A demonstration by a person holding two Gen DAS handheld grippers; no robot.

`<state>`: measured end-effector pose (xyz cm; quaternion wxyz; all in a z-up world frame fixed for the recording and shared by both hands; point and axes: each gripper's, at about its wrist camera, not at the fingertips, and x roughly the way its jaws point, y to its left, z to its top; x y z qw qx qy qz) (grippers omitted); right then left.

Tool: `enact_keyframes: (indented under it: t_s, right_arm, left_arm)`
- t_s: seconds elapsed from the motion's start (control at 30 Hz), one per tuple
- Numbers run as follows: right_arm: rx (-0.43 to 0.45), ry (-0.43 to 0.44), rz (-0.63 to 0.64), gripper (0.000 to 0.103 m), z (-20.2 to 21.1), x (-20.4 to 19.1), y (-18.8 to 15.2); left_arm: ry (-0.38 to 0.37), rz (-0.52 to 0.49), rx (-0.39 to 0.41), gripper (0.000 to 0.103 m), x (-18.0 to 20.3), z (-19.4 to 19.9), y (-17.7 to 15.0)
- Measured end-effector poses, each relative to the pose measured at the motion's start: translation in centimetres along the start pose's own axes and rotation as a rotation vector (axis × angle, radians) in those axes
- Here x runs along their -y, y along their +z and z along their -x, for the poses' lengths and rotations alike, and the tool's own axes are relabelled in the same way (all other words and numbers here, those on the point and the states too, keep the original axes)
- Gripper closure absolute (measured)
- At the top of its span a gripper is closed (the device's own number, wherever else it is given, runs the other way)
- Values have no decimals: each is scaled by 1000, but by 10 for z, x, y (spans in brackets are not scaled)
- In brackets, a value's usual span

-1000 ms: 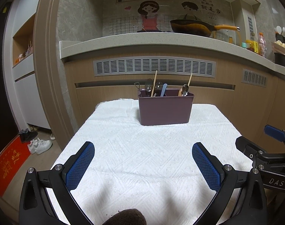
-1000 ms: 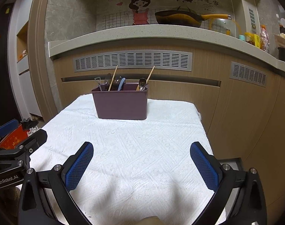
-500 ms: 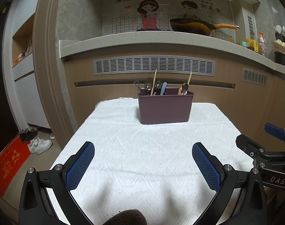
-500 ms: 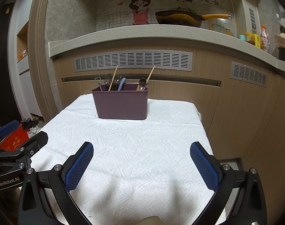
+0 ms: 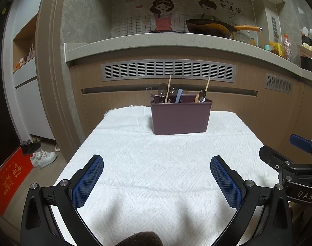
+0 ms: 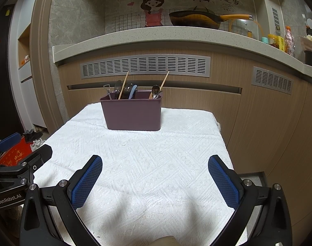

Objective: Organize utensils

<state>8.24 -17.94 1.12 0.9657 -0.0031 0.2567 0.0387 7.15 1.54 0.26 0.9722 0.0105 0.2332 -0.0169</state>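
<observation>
A dark purple utensil caddy (image 5: pixel 180 116) (image 6: pixel 133 113) stands at the far end of a table under a white textured cloth (image 5: pixel 156 164) (image 6: pixel 147 157). Spoons, wooden chopsticks, a blue handle and a small metal tool stick up from its compartments (image 5: pixel 170 94) (image 6: pixel 125 90). My left gripper (image 5: pixel 157 181) hovers open over the near part of the cloth, nothing between its blue pads. My right gripper (image 6: pixel 155 180) is likewise open and empty, to the right of the left one. Each gripper shows at the edge of the other's view.
Behind the table runs a wooden cabinet front with grey vents (image 5: pixel 168 69) under a stone counter carrying a wok (image 5: pixel 209 27). Shoes (image 5: pixel 43 157) and a red mat (image 5: pixel 10 178) lie on the floor to the left. The table's right edge drops to the floor (image 6: pixel 252 174).
Both views have shifted very slightly; the caddy sits a touch higher in the left wrist view. Both grippers stay open and empty.
</observation>
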Motion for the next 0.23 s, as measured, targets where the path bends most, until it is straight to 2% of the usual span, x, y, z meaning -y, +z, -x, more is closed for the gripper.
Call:
enact_keyframes:
  t_s: [0.23]
  right_arm:
    - [-2, 2, -2, 1, 0, 2, 0]
  left_arm:
    - [-2, 5, -11, 0, 0, -2, -1]
